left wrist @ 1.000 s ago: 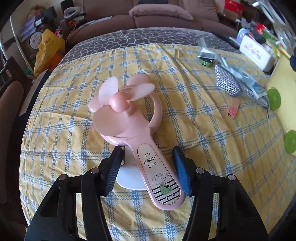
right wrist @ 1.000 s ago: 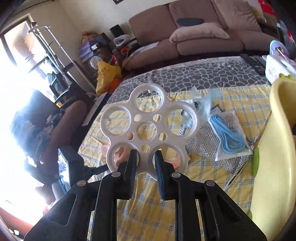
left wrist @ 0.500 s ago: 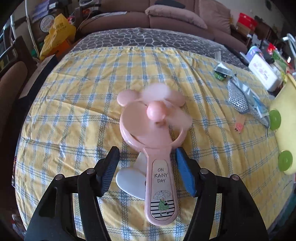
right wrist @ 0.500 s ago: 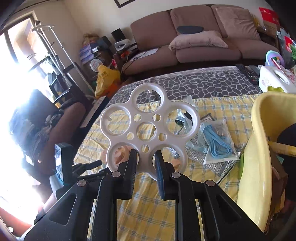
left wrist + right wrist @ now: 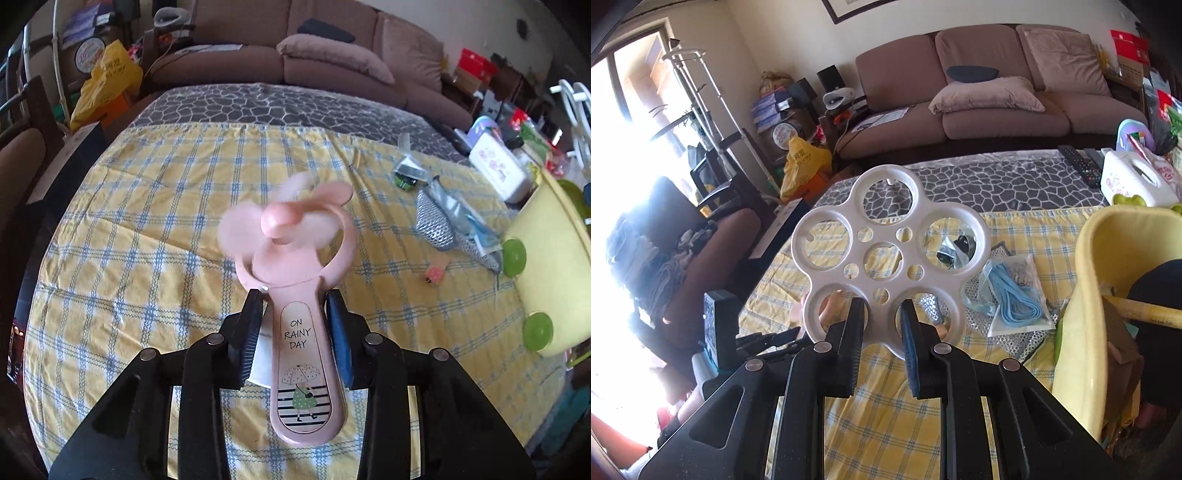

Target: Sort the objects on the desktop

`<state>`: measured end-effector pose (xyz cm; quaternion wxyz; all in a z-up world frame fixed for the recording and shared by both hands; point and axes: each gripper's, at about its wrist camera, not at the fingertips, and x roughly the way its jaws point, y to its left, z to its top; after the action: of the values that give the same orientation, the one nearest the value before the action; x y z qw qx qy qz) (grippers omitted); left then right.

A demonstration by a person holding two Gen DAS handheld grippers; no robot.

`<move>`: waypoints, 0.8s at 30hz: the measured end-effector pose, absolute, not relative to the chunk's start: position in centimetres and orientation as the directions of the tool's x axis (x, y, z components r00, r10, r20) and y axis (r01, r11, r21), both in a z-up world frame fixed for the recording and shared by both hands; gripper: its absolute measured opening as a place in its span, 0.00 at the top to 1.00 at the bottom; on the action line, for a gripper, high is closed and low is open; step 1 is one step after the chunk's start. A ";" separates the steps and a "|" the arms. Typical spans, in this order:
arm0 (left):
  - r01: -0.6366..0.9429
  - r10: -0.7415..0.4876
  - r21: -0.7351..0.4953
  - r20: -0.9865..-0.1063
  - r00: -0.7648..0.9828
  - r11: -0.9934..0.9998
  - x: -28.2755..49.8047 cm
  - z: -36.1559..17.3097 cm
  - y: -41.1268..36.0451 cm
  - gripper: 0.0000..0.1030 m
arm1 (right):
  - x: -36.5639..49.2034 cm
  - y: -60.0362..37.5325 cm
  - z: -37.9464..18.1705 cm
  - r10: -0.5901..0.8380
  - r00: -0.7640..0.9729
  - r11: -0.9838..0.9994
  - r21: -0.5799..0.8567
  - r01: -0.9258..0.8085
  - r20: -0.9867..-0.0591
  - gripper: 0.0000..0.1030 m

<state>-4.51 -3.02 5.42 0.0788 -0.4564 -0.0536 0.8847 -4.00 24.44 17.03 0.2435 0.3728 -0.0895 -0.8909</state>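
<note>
A pink hand fan [image 5: 299, 343] marked "ON RAINY DAY" sits between the fingers of my left gripper [image 5: 293, 314]. The jaws are closing, and the pads press its handle and white lever. Its blades are a blur, and it hangs above the yellow checked tablecloth [image 5: 147, 229]. My right gripper [image 5: 882, 317] is shut on the lower rim of a white flower-shaped holder [image 5: 884, 232] with round holes, held upright over the table. Through that holder's lower holes I glimpse the pink fan [image 5: 831, 310] and, to its left, the other gripper's black body [image 5: 716, 325].
A yellow tub [image 5: 546, 236] with green suction cups stands at the table's right edge. A silver mesh pouch [image 5: 434, 218], a bagged blue cord [image 5: 1015, 295], a white tissue box [image 5: 496, 170] and remotes [image 5: 1078, 162] lie at the far right. A brown sofa [image 5: 979, 96] stands behind.
The left jaws have narrowed onto the fan's handle and the fan has come up off the cloth, blades spinning. The right gripper with the white holder has risen a little.
</note>
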 end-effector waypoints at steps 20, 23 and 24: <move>-0.106 0.114 -0.066 -0.831 -0.545 -0.992 -4.3 4.8 -1.4 0.16 | -2.3 31.9 18.5 -0.437 -0.674 -0.897 0.343 0.278 -0.596 0.81; -0.156 0.081 -0.002 -0.862 -0.500 -0.988 -4.0 3.6 -1.1 0.16 | -2.3 31.1 18.2 -0.445 -0.658 -0.894 0.337 0.294 -0.607 0.81; -0.172 0.068 0.020 -0.870 -0.489 -0.985 -3.8 3.3 -1.2 0.16 | -2.3 30.8 18.0 -0.448 -0.654 -0.893 0.336 0.299 -0.610 0.81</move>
<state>-3.81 -1.19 3.28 0.0697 -0.5006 0.0523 0.8613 -2.28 30.84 18.04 0.2065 0.3612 -0.1033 -0.9034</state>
